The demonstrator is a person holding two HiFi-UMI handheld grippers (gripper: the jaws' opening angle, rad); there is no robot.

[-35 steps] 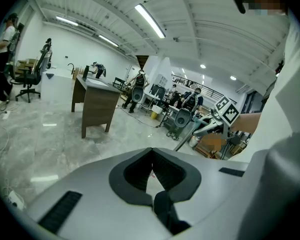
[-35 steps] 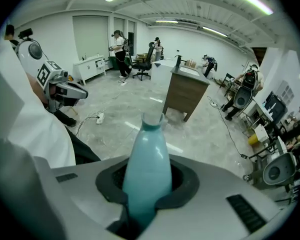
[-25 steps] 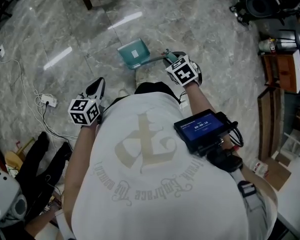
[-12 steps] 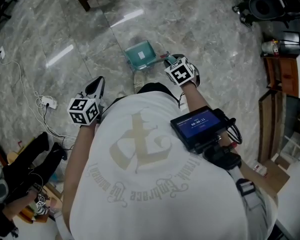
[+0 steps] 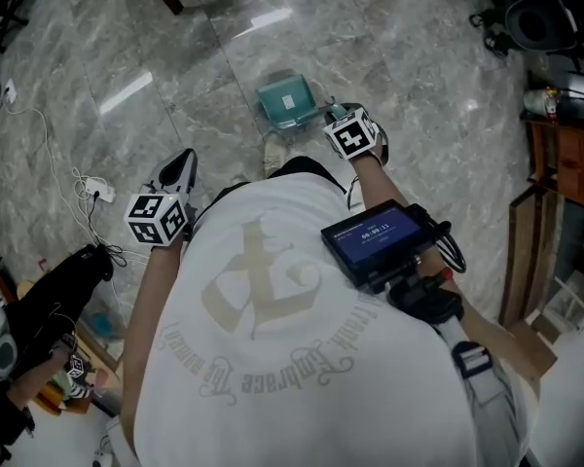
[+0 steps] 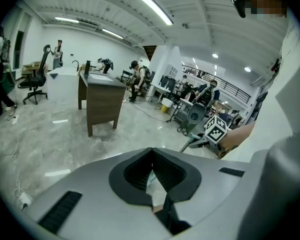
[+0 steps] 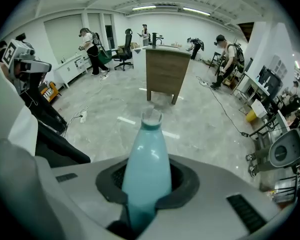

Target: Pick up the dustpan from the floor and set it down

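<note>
- Left gripper (image 5: 181,166): jaws are found closed together with nothing held between them. It is kept at the person's left side, well apart from the task's thing, and no part in the work is seen for it.
- Dustpan (image 5: 285,99): the teal pan is seen just ahead of the right gripper's jaws and low over the grey floor (image 5: 175,56). Whether the pan touches the floor cannot be told from the head view.
- Handle (image 7: 146,164): it is seen running out from between the right gripper's jaws and pointing away from them.
- Right gripper (image 5: 333,117): jaws are partly closed and clamped on the handle. The gripper is pointed steeply down.
- Progress: the grasp is judged complete and firm. Setting down is judged unfinished, since the handle is not yet released. Remaining work: the pan is to be rested flat and the jaws opened.
</note>
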